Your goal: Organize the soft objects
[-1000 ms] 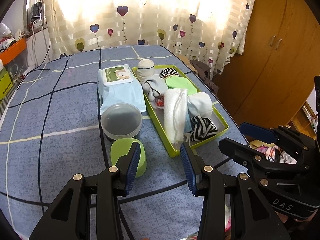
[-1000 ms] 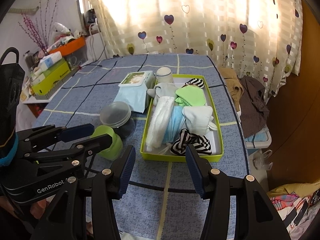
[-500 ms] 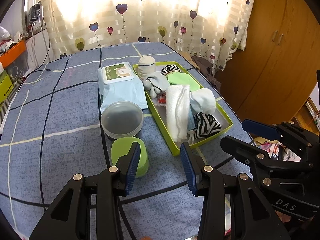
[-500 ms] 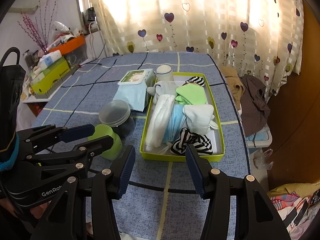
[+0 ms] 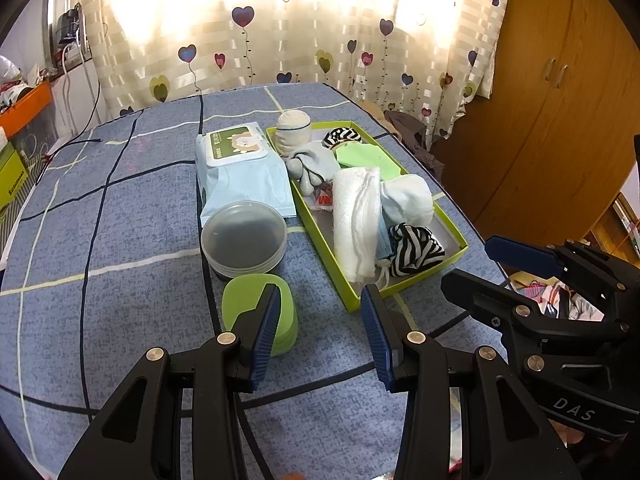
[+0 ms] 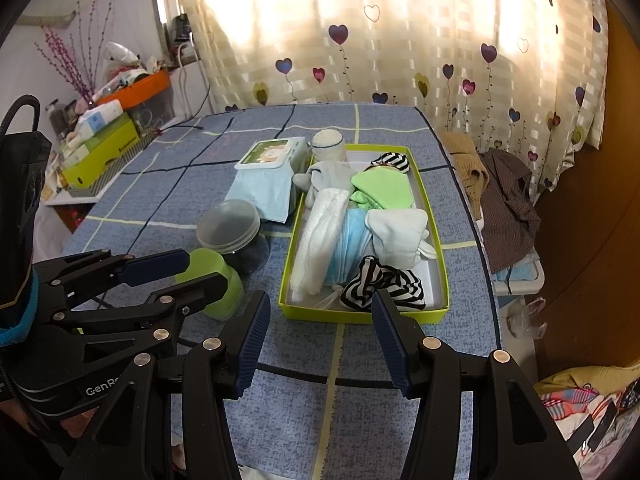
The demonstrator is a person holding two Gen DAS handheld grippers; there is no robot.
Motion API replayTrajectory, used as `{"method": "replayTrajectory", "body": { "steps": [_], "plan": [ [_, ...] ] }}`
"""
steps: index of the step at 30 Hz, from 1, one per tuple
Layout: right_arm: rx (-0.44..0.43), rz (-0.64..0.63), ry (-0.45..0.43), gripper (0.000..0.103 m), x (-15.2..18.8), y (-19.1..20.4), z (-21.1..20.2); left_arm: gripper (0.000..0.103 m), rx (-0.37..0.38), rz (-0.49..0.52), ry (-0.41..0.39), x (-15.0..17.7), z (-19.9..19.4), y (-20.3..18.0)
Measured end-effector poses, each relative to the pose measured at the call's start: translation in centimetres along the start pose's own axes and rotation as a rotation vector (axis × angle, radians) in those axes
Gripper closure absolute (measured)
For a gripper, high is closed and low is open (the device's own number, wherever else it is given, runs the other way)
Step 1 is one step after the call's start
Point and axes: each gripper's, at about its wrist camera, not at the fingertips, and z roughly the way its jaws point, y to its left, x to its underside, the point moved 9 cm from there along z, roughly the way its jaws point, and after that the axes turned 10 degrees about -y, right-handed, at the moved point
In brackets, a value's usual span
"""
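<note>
A blue checked table (image 5: 120, 240) holds a lime-green tray (image 6: 434, 236) filled with soft items: a rolled white towel (image 6: 320, 236), a blue mask (image 6: 352, 240), a green cloth (image 6: 384, 188), a pale mitten (image 6: 396, 232), grey socks (image 6: 324, 176) and a zebra-striped cloth (image 6: 384, 286) at the near end. Left of the tray lie a wipes pack (image 5: 240, 168), a clear-lidded jar (image 5: 244, 240) and a green cup (image 5: 248, 300). The left gripper (image 5: 318, 330) hovers near the cup, jaws apart and empty. The right gripper (image 6: 320, 338) hangs just before the tray's near edge, jaws apart, holding nothing.
</note>
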Motion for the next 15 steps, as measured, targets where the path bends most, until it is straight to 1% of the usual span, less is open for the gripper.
{"method": "replayTrajectory", "body": {
  "steps": [15],
  "plan": [
    [-0.001, -0.002, 0.002, 0.049, 0.04, 0.19, 0.13, 0.06, -0.005, 0.007, -0.001, -0.05, -0.1, 0.08]
  ]
}}
